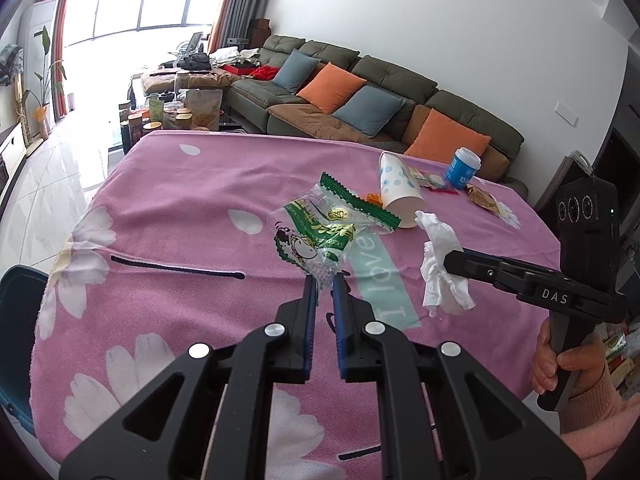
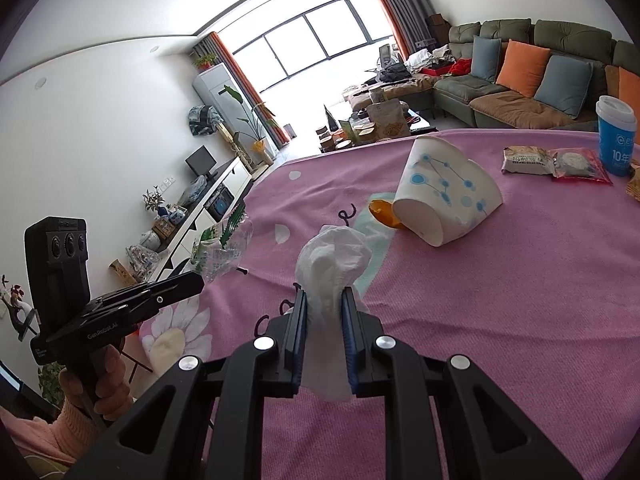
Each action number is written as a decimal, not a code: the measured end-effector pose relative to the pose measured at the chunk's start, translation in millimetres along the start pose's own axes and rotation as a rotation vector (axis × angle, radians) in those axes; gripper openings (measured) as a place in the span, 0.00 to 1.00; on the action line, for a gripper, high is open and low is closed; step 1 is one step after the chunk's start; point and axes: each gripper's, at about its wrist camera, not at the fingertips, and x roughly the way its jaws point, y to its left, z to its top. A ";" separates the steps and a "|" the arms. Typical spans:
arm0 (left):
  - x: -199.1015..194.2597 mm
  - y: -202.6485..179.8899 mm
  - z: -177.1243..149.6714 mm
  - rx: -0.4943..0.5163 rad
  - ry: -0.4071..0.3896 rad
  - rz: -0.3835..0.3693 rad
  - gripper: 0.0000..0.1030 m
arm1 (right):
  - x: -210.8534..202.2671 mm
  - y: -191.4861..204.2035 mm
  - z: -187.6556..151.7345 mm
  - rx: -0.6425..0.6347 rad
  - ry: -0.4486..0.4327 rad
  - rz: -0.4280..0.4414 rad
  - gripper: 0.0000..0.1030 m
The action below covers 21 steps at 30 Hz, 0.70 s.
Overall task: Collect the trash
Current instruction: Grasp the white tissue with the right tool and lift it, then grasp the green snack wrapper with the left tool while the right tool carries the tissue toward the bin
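Note:
My left gripper (image 1: 323, 280) is shut on a green and clear snack wrapper (image 1: 328, 226), which hangs above the pink flowered tablecloth (image 1: 180, 216). In the right wrist view the same wrapper (image 2: 222, 250) sticks out of the left gripper (image 2: 198, 280) at the left. My right gripper (image 2: 324, 296) is shut on a crumpled white tissue (image 2: 332, 268); the left wrist view shows that tissue (image 1: 440, 268) pinched in the right gripper (image 1: 450, 260). A tipped paper cup (image 2: 444, 196) with blue dots lies on the cloth, an orange scrap (image 2: 384, 212) at its mouth.
Farther back on the cloth lie snack packets (image 2: 556, 162) and a blue cup with a white lid (image 2: 616, 136). A dark blue bin edge (image 1: 16, 320) shows at the table's left. Behind are a green sofa (image 1: 380, 92) with cushions and a cluttered coffee table (image 1: 180, 112).

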 end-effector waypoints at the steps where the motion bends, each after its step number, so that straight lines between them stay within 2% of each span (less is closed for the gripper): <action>1: -2.8 1.4 -1.3 -0.003 -0.002 0.002 0.09 | 2.2 1.9 0.1 -0.002 0.003 0.007 0.15; 21: -45.6 30.5 -23.8 -0.078 -0.038 0.058 0.09 | 34.7 43.9 7.4 -0.062 0.054 0.112 0.15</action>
